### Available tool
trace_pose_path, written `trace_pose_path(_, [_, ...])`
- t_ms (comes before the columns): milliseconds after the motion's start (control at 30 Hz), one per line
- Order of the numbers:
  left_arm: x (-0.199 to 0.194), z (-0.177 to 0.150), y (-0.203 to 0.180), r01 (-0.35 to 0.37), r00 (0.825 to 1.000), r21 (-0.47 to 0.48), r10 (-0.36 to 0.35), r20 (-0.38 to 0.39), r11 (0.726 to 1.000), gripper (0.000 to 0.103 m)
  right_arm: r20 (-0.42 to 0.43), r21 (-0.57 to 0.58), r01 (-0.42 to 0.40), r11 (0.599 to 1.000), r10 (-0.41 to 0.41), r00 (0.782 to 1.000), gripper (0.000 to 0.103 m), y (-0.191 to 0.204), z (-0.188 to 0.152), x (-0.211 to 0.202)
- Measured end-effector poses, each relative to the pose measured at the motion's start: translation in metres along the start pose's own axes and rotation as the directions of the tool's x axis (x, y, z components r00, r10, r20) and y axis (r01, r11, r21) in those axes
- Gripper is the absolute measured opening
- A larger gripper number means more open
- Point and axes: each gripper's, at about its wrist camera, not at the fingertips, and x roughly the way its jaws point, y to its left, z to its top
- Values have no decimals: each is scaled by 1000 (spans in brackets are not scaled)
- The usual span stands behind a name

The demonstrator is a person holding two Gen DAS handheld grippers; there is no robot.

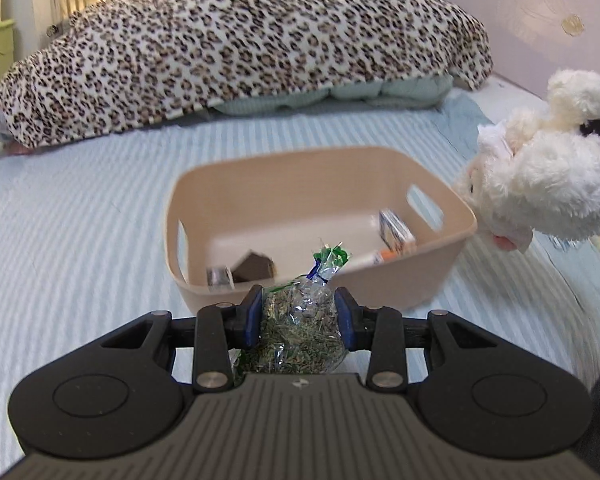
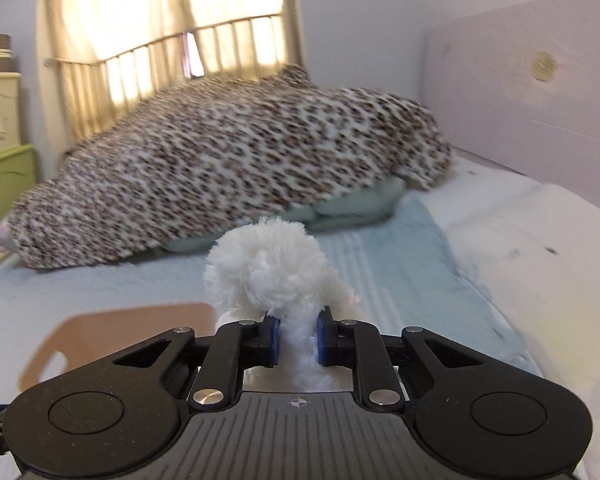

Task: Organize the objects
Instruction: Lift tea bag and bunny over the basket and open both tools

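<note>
Up close, the left hand-held gripper [image 1: 299, 316] squeezes a crinkly clear bag of dried herbs [image 1: 300, 332] just before the smooth, rounded beige plastic basket [image 1: 400, 280] on the ribbed bed [image 1: 80, 220]. Beside the basket, the right hand-held gripper [image 2: 298, 340] pinches a fluffy white plush toy [image 2: 268, 268].

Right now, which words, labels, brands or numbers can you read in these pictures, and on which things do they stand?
No text can be read in either view.
Small box in the beige bin: printed faces, too blurred to read.
Tube with the orange band: print too small to read.
Herb bag in the left gripper: no label shows.
White plush toy in the right gripper: no tag shows.
</note>
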Motion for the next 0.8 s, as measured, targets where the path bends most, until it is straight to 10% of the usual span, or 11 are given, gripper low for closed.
trace_pose_path(400, [49, 64, 16, -104, 994, 1, 104, -30, 995, 40, 77, -71, -179, 981, 185, 980, 15, 80, 53, 16])
trace_pose_path(800, [122, 65, 26, -158, 934, -1, 149, -325, 987, 45, -243, -152, -212, 965, 171, 955, 22, 145, -1, 119])
